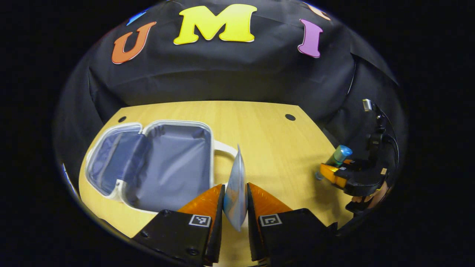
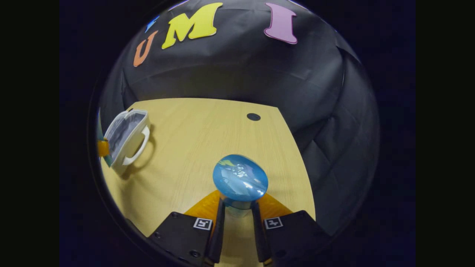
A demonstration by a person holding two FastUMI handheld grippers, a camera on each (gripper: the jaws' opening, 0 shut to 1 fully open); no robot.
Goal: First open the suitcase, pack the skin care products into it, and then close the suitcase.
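Left gripper (image 1: 235, 207): level, clamped on a thin blue sachet (image 1: 236, 189); open suitcase (image 1: 156, 167) ahead-left.
Right gripper (image 2: 237, 218): level, clamped on a blue-capped bottle (image 2: 240, 178); wooden table (image 2: 193, 129) beneath.

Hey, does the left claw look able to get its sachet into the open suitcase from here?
Probably yes. The left claw is shut on the flat sachet, and the suitcase lies open just ahead to its left, with bare wooden table between them and nothing blocking the way.
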